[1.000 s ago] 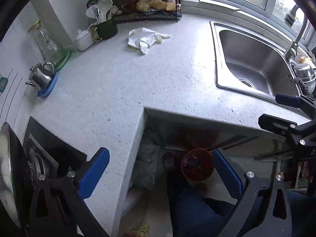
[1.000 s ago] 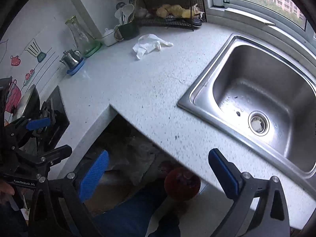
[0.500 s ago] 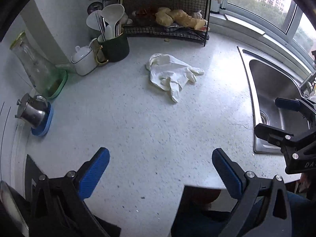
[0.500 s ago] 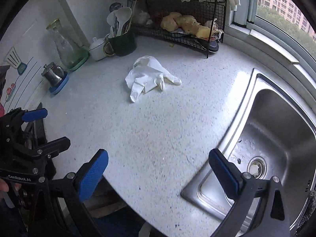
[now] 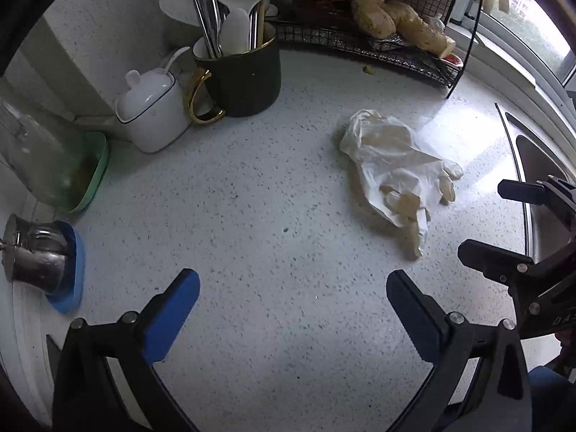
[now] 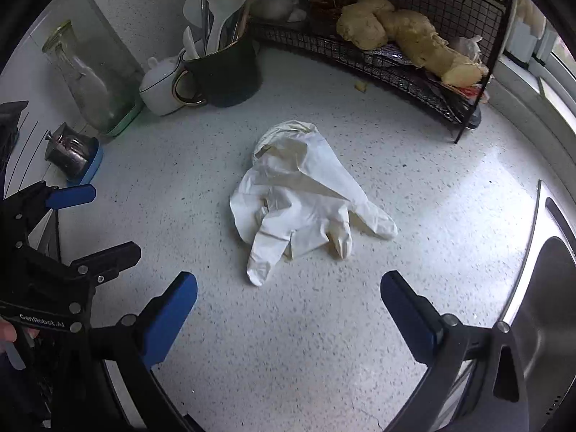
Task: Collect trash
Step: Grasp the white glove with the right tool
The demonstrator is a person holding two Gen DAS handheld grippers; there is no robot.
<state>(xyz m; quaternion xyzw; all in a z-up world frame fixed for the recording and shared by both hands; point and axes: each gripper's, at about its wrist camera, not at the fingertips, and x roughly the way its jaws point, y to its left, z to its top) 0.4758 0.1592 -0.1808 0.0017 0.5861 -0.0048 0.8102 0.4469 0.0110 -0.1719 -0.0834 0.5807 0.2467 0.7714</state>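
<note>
Trash: a crumpled white disposable glove [image 6: 302, 201] lies flat on the speckled table [image 6: 324, 324], in front of the wire rack [image 6: 414, 68] and apart from it.
Right gripper [image 6: 288, 309]: fingers wide, holding nothing, centred just short of the glove, likely lined up to straddle it.
Left gripper [image 5: 292, 306]: fingers wide, empty, with the glove off to its right, so it seems kept clear as the spare.
Neighbours: dark utensil mug [image 6: 223, 72] and white lidded pot [image 6: 162, 86] stand left of the rack, well clear of the glove.
Sink [image 6: 554, 288]: right of the glove; only its edge shows, so any trash inside cannot be told.
</note>
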